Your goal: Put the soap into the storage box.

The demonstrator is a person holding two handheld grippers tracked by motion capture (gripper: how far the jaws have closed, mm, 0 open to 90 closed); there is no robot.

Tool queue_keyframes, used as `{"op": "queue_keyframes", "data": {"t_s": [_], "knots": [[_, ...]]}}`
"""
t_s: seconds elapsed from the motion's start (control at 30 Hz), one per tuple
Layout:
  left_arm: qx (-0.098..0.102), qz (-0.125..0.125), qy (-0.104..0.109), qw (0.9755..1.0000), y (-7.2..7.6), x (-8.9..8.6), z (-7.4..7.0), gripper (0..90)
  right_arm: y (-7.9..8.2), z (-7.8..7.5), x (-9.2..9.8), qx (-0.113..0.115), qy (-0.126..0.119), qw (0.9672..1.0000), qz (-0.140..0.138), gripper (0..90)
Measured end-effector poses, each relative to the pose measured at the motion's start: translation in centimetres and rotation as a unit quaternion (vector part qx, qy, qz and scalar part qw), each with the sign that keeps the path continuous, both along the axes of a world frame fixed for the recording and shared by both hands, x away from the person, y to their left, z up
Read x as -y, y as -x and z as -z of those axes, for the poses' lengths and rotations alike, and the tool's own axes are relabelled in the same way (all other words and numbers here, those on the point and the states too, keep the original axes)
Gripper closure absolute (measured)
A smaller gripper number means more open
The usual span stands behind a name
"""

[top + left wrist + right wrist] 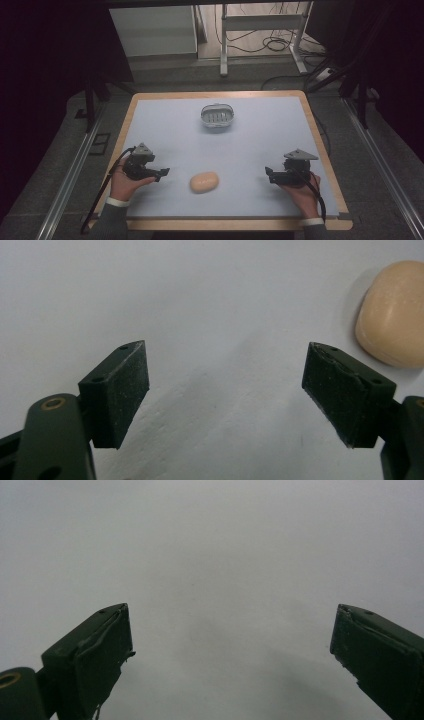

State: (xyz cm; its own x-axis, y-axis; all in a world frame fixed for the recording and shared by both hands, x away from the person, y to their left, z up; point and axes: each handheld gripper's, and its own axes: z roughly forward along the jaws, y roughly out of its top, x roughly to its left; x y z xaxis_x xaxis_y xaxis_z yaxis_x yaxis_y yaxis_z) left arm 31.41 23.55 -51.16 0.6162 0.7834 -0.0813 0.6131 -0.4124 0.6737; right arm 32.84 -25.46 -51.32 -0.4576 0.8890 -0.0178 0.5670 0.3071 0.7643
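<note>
A peach-coloured soap bar (pixel 204 181) lies on the pale blue mat near the front middle of the table. My left gripper (pixel 163 173) rests low at the front left, pointing right toward the bar and a short way from it. In the left gripper view its jaws stand wide apart with only mat between them (pixel 227 370), and the soap bar (pixel 392 315) sits off to the upper right. My right gripper (pixel 269 173) sits at the front right, pointing left. Its jaws are wide open over bare mat (pixel 232 635).
A small grey slotted soap dish (pixel 218 115) stands at the back middle of the mat (pixel 250 145). The wooden table edge (pixel 320 145) frames the mat. Metal rails and desk legs stand on the floor beyond.
</note>
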Motion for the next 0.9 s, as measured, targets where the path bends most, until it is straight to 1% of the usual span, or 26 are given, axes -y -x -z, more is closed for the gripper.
{"op": "queue_keyframes", "data": {"t_s": [0.03, 0.07, 0.13, 0.2, 0.23, 0.3, 0.33, 0.43, 0.57, 0.73, 0.9], "knots": [[0.000, 0.001, -0.003, 1.0000, 0.0, 0.0, 0.0, 19.2, 0.0, 0.0, 0.1, 0.002, 0.001, 1.0000, 0.000, 3.1], [0.000, 0.001, -0.003, 1.0000, 0.0, 0.0, 0.1, 19.3, 0.0, 0.0, 0.4, 0.007, -0.004, 1.0000, 0.001, 3.1], [0.001, 0.000, -0.002, 1.0000, 0.1, 0.0, 0.0, 19.4, 0.0, 0.0, 0.6, 0.005, -0.010, 0.9999, 0.002, 3.1], [0.004, -0.001, -0.002, 1.0000, 0.2, 0.0, -0.1, 19.5, 0.1, 0.0, 0.8, 0.011, -0.009, 0.9999, 0.005, 3.3], [0.004, 0.000, -0.003, 1.0000, 0.2, 0.0, -0.1, 19.5, 0.2, -0.1, 0.8, 0.010, -0.009, 0.9999, 0.007, 3.5], [0.004, -0.003, -0.004, 1.0000, 0.2, 0.0, -0.1, 19.5, 0.4, -0.4, 0.9, 0.017, -0.012, 0.9998, 0.006, 4.5], [0.004, -0.003, -0.004, 1.0000, 0.2, 0.0, -0.1, 19.5, 0.6, -0.5, 0.9, 0.022, -0.015, 0.9996, 0.011, 5.4], [0.005, -0.004, -0.005, 1.0000, 0.2, 0.2, -0.2, 19.5, 0.9, -0.8, 0.8, 0.031, -0.008, 0.9995, 0.002, 6.5], [0.006, -0.003, -0.008, 0.9999, 0.0, 0.4, -0.2, 19.5, 1.4, -1.1, 0.9, 0.037, -0.014, 0.9992, -0.009, 8.4], [0.006, -0.001, -0.010, 0.9999, 0.0, 0.6, -0.3, 19.5, 1.7, -1.0, 0.8, 0.033, 0.004, 0.9994, -0.010, 8.3], [0.006, -0.001, -0.001, 1.0000, 0.3, 0.7, -0.6, 19.5, 1.6, -1.0, 1.0, 0.029, 0.003, 0.9995, -0.012, 8.3]]}}
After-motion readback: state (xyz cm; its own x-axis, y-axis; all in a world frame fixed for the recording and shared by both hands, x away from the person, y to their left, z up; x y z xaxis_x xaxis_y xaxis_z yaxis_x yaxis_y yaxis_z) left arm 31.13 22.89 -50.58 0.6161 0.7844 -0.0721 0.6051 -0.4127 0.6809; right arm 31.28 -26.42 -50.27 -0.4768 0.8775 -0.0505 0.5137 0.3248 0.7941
